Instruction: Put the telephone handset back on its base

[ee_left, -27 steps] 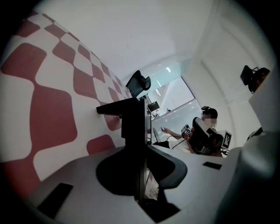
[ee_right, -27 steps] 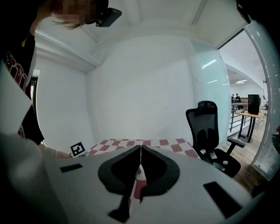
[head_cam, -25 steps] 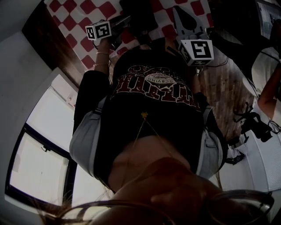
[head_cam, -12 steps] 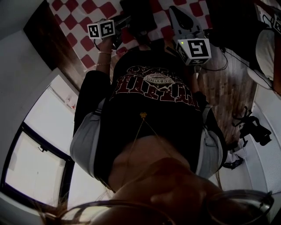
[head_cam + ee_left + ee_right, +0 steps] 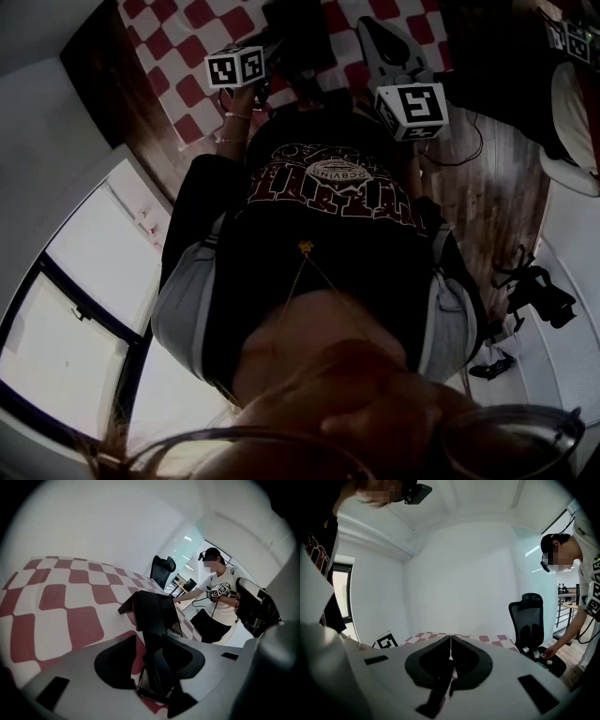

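Observation:
The black telephone base (image 5: 165,612) stands on the red-and-white checkered cloth (image 5: 61,602), also at the top of the head view as a dark base (image 5: 300,33). The black handset (image 5: 157,667) lies lengthwise with its far end on the base's left side and its near end between my left jaws. My left gripper (image 5: 150,641) (image 5: 265,52) has just been opening its jaws; red cloth shows between the left pad and the handset, so the pads do not press it. My right gripper (image 5: 450,644) (image 5: 375,33) hovers to the right, shut and empty.
A black office chair (image 5: 532,620) (image 5: 161,569) stands past the table's far end. A person in a white shirt (image 5: 218,592) is beyond it, and another person (image 5: 586,569) bends over at the right. Cables (image 5: 469,141) run over the wooden floor.
The left gripper's marker cube has turned and sits slightly further right in the head view. The right gripper has hardly moved.

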{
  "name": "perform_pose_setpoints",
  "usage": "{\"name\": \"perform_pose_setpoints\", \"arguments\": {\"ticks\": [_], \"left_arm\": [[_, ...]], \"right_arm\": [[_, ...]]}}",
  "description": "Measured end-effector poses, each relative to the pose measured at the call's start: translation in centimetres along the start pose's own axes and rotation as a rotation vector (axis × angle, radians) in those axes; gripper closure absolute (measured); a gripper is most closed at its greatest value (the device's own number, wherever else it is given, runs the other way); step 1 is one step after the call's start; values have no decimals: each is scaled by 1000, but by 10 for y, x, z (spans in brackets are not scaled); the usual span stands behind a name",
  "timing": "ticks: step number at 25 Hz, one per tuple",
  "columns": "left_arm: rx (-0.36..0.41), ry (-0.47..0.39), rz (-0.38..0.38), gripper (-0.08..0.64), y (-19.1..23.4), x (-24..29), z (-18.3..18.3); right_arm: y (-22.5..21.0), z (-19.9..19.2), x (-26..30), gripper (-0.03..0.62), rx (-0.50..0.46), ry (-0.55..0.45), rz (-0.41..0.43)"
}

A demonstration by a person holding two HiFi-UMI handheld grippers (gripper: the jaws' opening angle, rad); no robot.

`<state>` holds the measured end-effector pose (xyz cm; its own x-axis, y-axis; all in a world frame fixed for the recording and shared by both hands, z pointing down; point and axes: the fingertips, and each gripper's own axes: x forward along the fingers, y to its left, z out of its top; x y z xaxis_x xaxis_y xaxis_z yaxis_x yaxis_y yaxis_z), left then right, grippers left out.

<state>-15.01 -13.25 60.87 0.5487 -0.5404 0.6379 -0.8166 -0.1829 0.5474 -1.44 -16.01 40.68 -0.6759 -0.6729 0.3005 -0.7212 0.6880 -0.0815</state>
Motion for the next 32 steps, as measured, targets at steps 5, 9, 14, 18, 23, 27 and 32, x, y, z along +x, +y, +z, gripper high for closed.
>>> {"name": "perform_pose_setpoints", "arguments": {"ticks": [5, 9, 14, 18, 23, 27, 32], "left_arm": [[82, -32, 116, 379, 7, 1, -6], [260, -42, 236, 379, 4, -1, -4], [372, -57, 335, 380, 1, -1, -4], [379, -67, 372, 380, 3, -2, -5], [436, -96, 394, 388, -8, -9, 2], [425, -114, 333, 433, -25, -11, 5], [439, -136, 302, 514, -39, -14, 9]], "right_arm": [[3, 2, -1, 571, -4, -8, 24], [6, 2, -1, 571, -11, -12, 48], [10, 1, -2, 571, -10, -11, 72], [11, 0, -4, 571, 3, -15, 89], [13, -3, -1, 571, -4, -13, 110], [13, -8, 2, 571, -15, 3, 123], [16, -12, 8, 571, -21, 14, 142]]}}
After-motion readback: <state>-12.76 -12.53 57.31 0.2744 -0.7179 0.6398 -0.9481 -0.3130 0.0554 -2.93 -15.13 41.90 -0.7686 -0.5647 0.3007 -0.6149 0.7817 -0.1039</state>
